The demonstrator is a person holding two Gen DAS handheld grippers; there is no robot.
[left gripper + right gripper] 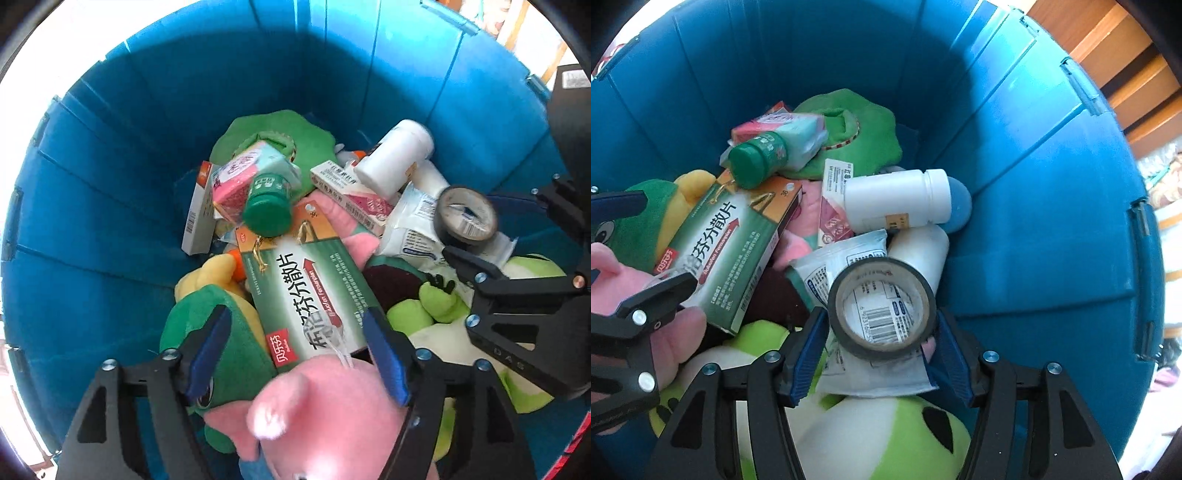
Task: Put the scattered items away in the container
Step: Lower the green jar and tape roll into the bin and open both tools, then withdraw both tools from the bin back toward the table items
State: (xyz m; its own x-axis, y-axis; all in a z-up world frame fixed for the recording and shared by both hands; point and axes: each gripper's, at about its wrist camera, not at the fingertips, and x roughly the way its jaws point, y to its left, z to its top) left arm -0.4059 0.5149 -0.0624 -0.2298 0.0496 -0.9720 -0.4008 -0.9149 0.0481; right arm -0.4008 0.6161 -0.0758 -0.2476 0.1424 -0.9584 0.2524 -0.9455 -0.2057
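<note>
Both grippers point down into a deep blue bin (110,192) filled with items. My left gripper (297,321) is open, its fingers standing on either side of a green medicine box (314,295) that lies on the pile above a pink plush pig (325,417). My right gripper (882,317) is open around a black tape roll (882,302), which rests on a white packet (849,262); its pads stand close to the roll's sides. The roll (467,218) and the right gripper (476,225) also show at the right of the left wrist view.
In the bin (1015,221) lie a green-capped bottle (757,158), a white bottle (897,199), small cartons (236,177), a green frog plush (886,435), a yellow and green plush (207,295) and a green cloth (864,122). Wooden furniture (1126,62) stands beyond the rim.
</note>
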